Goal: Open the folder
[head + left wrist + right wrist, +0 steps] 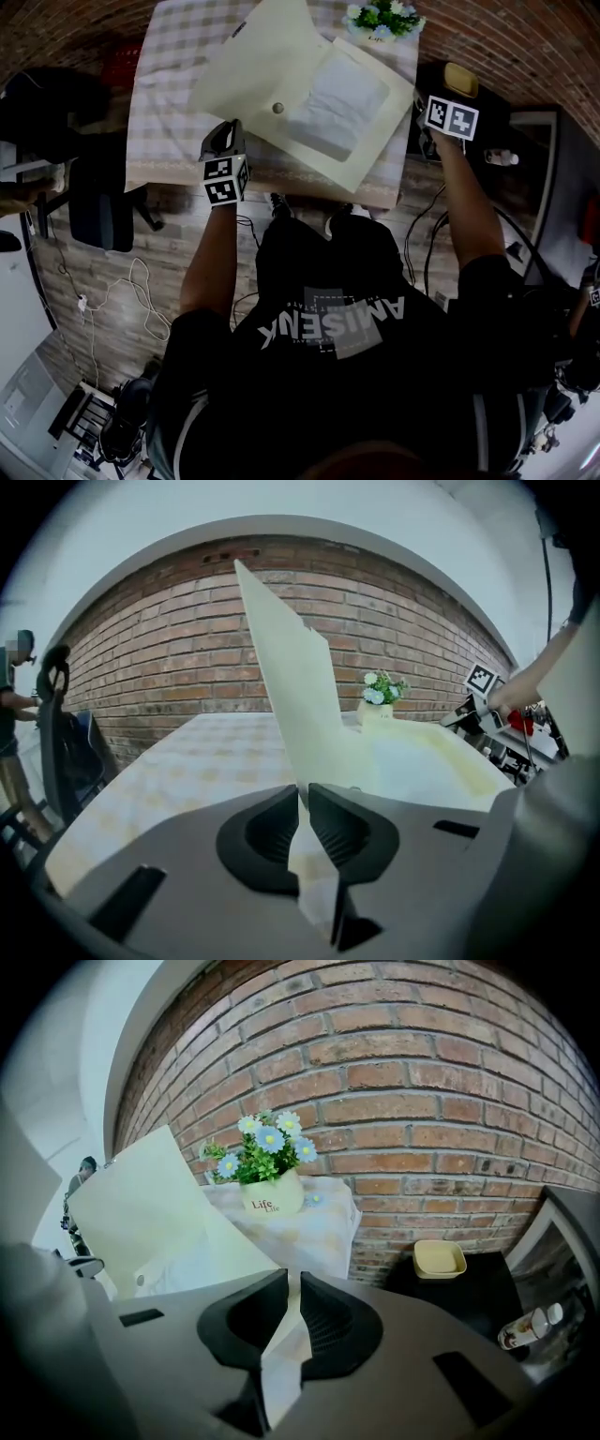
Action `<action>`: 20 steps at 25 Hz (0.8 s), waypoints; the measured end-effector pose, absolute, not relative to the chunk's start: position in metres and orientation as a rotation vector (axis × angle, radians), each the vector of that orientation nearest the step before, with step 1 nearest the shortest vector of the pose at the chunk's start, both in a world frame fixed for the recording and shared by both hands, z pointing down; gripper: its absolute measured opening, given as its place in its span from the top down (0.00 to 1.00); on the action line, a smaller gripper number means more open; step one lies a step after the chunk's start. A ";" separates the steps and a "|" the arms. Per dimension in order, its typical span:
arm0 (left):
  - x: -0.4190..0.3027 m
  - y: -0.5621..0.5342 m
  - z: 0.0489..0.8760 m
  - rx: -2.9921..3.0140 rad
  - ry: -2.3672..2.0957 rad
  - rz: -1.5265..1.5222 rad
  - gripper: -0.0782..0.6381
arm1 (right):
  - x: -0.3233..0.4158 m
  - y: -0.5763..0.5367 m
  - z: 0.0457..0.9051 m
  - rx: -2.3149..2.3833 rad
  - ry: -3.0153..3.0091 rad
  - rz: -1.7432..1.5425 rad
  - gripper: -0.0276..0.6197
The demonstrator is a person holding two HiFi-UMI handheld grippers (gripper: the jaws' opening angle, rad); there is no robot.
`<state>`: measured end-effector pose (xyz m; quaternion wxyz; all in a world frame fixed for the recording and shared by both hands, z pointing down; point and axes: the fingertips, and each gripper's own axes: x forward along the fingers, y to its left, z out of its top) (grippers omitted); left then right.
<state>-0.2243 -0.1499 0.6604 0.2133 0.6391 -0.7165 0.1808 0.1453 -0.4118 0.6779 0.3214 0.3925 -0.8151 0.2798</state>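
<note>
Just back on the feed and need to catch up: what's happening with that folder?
A person works two tools. The left hand-held gripper is shut on the cover of the folder, which stands raised off the table. The right hand-held gripper is shut on the folder's right edge. White papers show inside.

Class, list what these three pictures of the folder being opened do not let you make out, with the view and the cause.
- Print on the white sheets in the folder: too small and pale, head view.
- The tablecloth behind the raised cover: hidden by that cover, left gripper view.
- The flower pot: cut by the top edge, head view.
- The person at the left: cut by the dark rim, left gripper view.
</note>
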 end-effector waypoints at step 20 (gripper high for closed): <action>-0.265 -0.157 0.689 1.707 -2.220 1.305 0.52 | 0.145 -0.413 0.679 1.048 -2.137 0.724 0.85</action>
